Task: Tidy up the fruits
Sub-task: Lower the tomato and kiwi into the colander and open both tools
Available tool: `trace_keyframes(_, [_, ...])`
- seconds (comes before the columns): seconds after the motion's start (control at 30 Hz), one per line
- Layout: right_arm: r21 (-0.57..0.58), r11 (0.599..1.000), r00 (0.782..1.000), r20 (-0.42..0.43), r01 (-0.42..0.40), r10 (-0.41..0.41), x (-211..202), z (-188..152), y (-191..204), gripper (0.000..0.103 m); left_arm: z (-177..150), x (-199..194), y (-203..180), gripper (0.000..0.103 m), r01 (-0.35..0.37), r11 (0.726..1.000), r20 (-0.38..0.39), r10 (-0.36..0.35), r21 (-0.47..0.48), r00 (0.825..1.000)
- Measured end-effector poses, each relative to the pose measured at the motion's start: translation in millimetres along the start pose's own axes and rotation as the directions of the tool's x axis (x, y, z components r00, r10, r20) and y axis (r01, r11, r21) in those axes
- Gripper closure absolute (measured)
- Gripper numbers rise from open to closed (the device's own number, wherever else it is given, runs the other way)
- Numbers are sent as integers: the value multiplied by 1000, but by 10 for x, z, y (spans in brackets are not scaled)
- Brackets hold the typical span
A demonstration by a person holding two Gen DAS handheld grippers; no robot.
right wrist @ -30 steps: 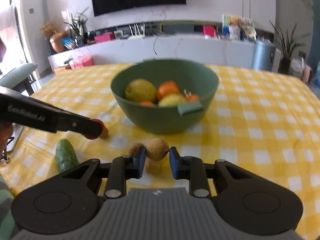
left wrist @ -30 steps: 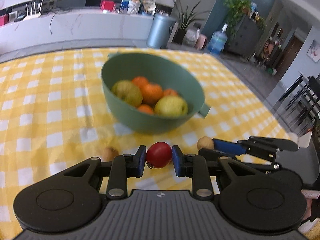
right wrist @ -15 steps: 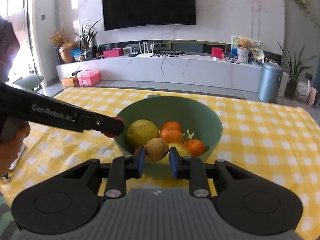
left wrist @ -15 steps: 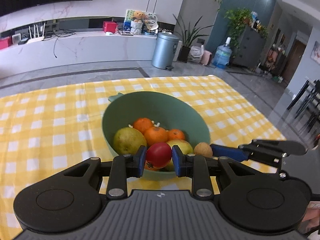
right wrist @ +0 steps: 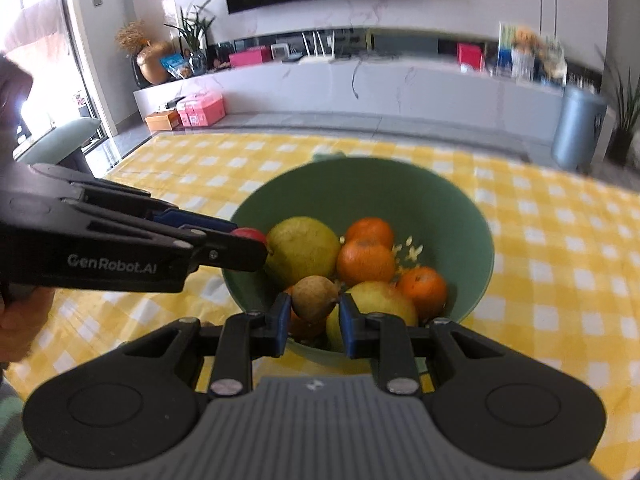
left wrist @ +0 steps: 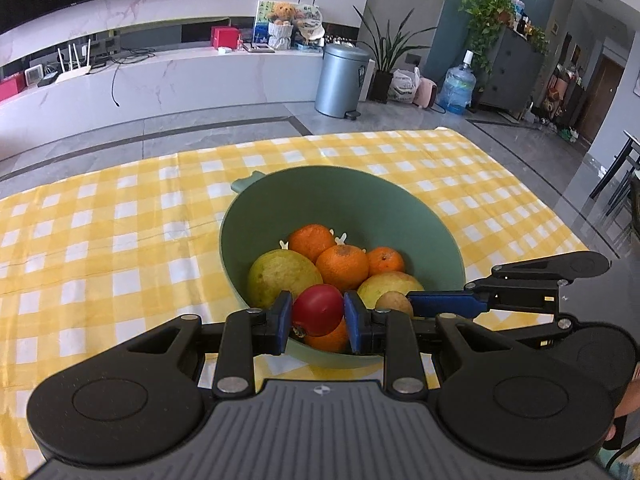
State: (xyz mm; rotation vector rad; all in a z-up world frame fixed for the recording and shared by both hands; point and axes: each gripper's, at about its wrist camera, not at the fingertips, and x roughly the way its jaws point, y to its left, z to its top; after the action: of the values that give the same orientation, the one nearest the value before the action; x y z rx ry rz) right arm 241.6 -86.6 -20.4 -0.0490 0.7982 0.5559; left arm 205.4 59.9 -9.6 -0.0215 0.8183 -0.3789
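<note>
Clamping a glossy red fruit (left wrist: 318,310) in my left gripper (left wrist: 316,322) and a dull brown, rough-skinned fruit (right wrist: 315,297) in my right gripper (right wrist: 313,320), I hold both over the green bowl's (left wrist: 360,200) near rim, oranges and yellow-green fruit beyond.

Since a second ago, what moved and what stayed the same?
Both tongs carried their fruit from low over the tablecloth to above the green bowl: the left tongs with the red fruit, the right tongs with the brown fruit. Nothing was let go; the bowl's fruit stayed put.
</note>
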Motion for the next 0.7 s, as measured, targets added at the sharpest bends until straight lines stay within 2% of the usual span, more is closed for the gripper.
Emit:
trace_keyframes(0.13, [19, 1000, 999, -34, -8, 9, 37, 10, -22, 81, -11, 89, -7, 72, -5, 1000, -24, 6, 21, 1000])
trace_keyframes(0.37, [19, 1000, 998, -69, -3, 5, 63, 37, -4, 81, -44, 119, -64, 72, -14, 998, -24, 16, 67, 1000])
trace_keyframes(0.53, [11, 1000, 996, -85, -2, 3, 59, 60, -14, 81, -54, 116, -40, 72, -8, 998, -13, 9, 55, 1000])
trace_keyframes(0.7, [-2, 1000, 994, -111, -2, 2, 75, 95, -8, 81, -78, 77, -10, 66, -11, 999, 11, 10, 37, 1000])
